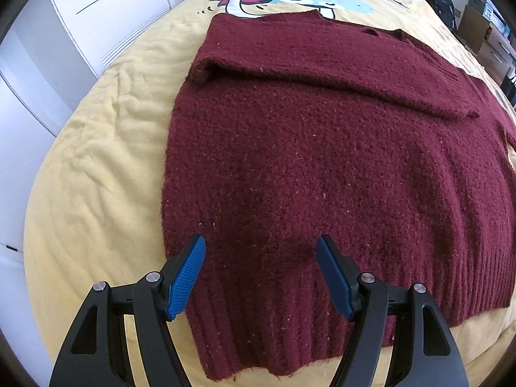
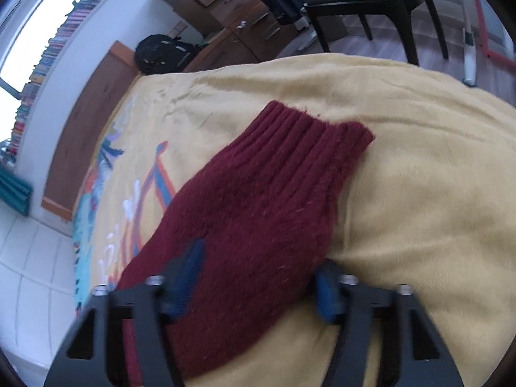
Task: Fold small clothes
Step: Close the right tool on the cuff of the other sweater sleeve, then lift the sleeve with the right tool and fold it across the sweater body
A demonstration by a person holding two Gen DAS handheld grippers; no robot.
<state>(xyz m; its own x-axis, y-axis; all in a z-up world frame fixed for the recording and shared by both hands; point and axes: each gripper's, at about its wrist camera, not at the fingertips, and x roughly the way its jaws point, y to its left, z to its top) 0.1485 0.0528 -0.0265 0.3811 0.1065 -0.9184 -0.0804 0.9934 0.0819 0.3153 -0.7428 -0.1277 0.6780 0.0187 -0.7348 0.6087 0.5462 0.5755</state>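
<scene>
Bright daylight, window (image 2: 19, 48) blown out upper left; right wrist view motion-blurred, left sharp, both w/ fisheye-bent edges.

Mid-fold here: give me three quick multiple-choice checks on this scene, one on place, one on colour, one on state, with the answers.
1. Where does the sweater lie?
A. on a yellow bedspread
B. on a chair
C. on the floor

2. What colour is the sweater?
A. grey
B. dark red
C. green

3. How is the left gripper?
A. shut on the hem
B. out of view
C. open above the hem

Answers: 1 A, yellow cloth shows all around it. 2 B, the knit is dark red in both views. 3 C, its blue pads stand apart with the ribbed hem below them.
</scene>
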